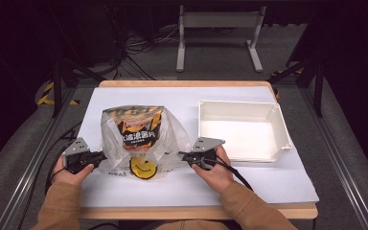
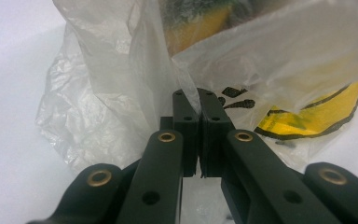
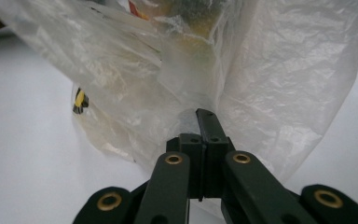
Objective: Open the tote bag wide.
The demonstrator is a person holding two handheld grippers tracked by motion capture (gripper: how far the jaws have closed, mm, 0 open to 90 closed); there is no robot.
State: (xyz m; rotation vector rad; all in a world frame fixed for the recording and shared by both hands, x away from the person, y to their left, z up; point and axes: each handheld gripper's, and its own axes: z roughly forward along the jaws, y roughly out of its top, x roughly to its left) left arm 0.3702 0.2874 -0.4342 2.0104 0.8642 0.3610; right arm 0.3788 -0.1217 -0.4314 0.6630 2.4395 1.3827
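Note:
A clear plastic bag (image 1: 172, 136) with a yellow smiley print lies on the white table sheet (image 1: 268, 182). Inside it sits an orange and black snack packet (image 1: 136, 129). My left gripper (image 1: 101, 155) is at the bag's left edge, shut on a fold of the plastic film (image 2: 186, 84). My right gripper (image 1: 182, 155) is at the bag's right edge, likewise shut on the film (image 3: 186, 100). In both gripper views the black jaws meet with thin plastic pinched between them. A hand holds each gripper near the table's front edge.
An empty white rectangular bin (image 1: 282, 127) stands to the right of the bag, close to my right gripper. Beyond the table's far edge are a grey floor, cables and a white metal stand (image 1: 218, 21).

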